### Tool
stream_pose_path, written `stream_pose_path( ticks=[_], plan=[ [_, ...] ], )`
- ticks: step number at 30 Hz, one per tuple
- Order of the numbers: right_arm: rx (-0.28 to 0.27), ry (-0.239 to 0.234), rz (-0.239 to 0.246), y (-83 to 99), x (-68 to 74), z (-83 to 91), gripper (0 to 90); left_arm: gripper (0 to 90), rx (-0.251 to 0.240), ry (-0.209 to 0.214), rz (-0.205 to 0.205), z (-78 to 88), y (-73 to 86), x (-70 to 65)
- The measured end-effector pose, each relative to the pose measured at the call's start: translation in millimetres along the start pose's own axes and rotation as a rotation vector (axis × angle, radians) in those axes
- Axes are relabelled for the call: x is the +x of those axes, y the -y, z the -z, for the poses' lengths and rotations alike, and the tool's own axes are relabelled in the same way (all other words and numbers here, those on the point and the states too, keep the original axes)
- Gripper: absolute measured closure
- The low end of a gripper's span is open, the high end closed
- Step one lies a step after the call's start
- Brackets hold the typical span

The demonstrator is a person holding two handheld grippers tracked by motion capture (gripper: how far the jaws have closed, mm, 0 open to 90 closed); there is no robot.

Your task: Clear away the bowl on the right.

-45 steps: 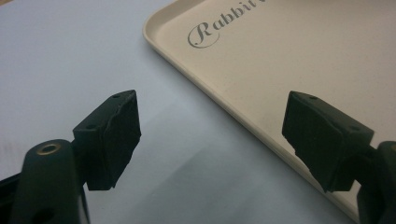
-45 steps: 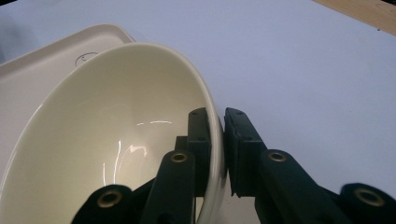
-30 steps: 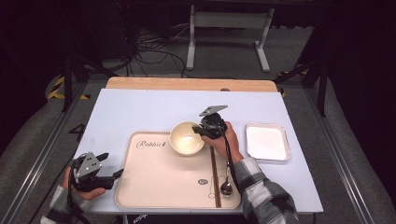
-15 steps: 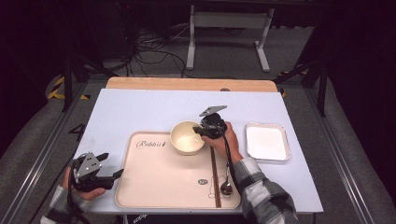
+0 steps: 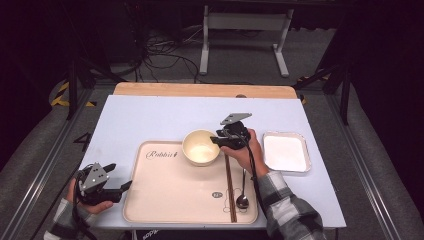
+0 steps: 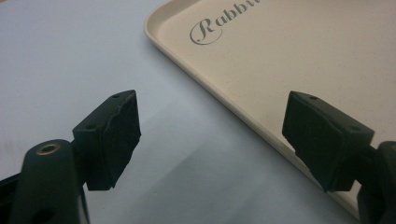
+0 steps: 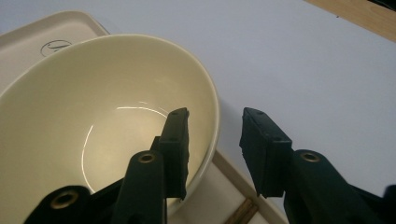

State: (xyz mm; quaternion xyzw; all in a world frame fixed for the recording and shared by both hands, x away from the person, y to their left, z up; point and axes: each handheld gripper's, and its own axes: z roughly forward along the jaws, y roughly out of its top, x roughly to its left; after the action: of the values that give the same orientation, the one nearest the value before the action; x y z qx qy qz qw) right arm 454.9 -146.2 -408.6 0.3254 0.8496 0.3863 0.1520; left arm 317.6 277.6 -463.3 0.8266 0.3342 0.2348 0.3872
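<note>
A cream bowl (image 5: 201, 147) (image 7: 93, 116) stands empty at the far edge of the beige tray (image 5: 165, 200) (image 6: 303, 56). My right gripper (image 5: 218, 140) (image 7: 215, 116) straddles the bowl's right rim, one jaw inside and one outside. Its jaws have just been opening, with the rim between them and a gap showing, so the pads no longer press on it. My left gripper (image 5: 125, 186) (image 6: 210, 121) rests open at the tray's near left edge, with only table and tray edge between its jaws.
Brown chopsticks (image 5: 230, 185) (image 7: 240, 212) and a metal spoon (image 5: 242, 192) lie on the tray's right side. A white square container (image 5: 285, 152) sits on the pale blue table (image 5: 150, 120) right of the tray. A wooden strip (image 5: 200, 90) borders the far edge.
The right gripper's jaws have spread apart at the bowl's rim. The bowl, the tray and the left hand stay where they were.
</note>
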Motion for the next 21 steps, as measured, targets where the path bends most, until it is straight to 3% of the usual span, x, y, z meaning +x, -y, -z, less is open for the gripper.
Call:
stream_pose_path(
  ticks=[4,14,21],
  plan=[
    [-0.024,0.016,0.031,4.5,0.3,17.7,60.3,20.1,0.003,-0.004,0.001,-0.2,-0.6,0.1],
    [-0.105,0.021,0.028,24.8,-5.9,60.5,57.9,20.2,0.004,-0.007,0.004,0.5,0.6,1.4],
    [-0.107,0.045,0.037,36.1,-12.0,81.9,56.0,20.3,0.005,-0.015,-0.001,3.4,3.0,0.9]
  ],
)
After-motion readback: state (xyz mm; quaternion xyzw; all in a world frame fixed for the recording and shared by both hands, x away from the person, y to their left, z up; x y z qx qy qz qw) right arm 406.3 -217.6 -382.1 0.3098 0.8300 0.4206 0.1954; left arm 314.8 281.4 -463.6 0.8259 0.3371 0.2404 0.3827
